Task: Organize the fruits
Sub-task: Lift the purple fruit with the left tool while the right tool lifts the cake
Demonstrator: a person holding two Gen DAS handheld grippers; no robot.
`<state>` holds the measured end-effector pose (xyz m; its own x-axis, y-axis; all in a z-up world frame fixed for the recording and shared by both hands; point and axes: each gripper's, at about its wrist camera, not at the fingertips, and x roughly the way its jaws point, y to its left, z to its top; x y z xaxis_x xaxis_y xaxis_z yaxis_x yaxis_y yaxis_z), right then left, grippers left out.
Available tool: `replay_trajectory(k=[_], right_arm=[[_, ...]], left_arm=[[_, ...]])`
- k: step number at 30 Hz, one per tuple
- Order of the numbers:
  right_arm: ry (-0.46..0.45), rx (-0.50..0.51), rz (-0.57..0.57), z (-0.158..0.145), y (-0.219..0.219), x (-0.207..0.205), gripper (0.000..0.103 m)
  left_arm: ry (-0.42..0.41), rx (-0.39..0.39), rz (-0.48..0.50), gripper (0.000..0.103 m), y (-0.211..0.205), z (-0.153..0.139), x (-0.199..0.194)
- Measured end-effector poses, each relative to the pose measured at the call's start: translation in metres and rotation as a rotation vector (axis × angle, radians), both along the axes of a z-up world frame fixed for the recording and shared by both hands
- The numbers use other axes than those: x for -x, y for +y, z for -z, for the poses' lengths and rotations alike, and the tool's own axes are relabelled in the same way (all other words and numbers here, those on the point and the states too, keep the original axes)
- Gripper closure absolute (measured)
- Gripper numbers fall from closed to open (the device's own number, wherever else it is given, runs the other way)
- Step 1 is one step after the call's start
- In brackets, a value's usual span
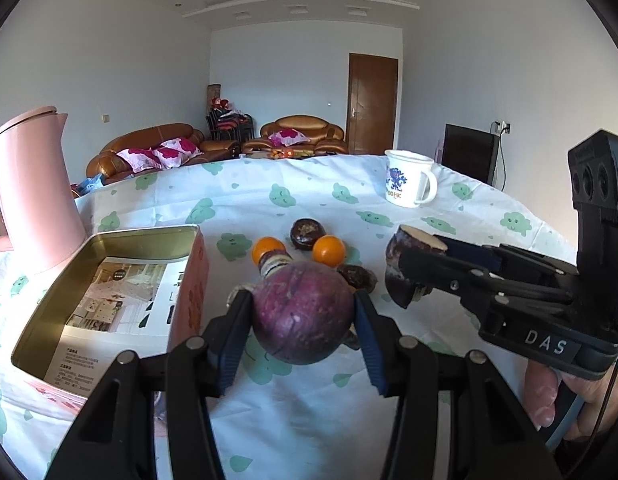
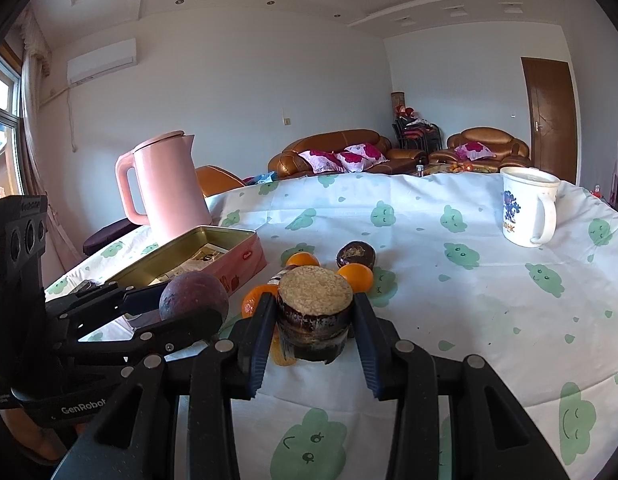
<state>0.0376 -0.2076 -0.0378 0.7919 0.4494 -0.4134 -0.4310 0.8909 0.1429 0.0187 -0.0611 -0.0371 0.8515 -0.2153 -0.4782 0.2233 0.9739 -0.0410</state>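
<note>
In the left wrist view, the nearest thing is the left gripper point(image 1: 303, 312), and its two blue pads squeeze a round purple fruit point(image 1: 303, 312) held up off the tablecloth point(image 1: 269, 188). The open tin box point(image 1: 109, 280) sits just to its left, with only paper inside. The fruit is round and smooth, so it could slip out and roll away if the pads loosen. It could also bump the box's wall on the way in if it comes in too low.

To the right, the right gripper point(image 1: 413, 276) holds a dark cut piece point(image 1: 405, 268). The two grippers are near each other and could knock together.

In the right wrist view, the right gripper grips that short piece between its pads, its pale flat top facing up. Below it lie two oranges point(image 2: 355, 276), more orange fruit and a dark round fruit point(image 2: 355, 256). If the piece drops, it could push them so they roll. The mug point(image 2: 527, 208) and the pink kettle point(image 2: 165, 188) stand well apart.
</note>
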Motion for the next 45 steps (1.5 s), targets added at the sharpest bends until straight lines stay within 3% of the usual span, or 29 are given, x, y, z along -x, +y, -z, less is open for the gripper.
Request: replay_trajectory(k=[45], right_arm=[[-0.161, -0.023, 0.003, -0.007, -0.004, 0.026, 0.062]], left_arm=[[-0.198, -0.023, -0.028, 0.051, 0.0, -0.023, 0.025]])
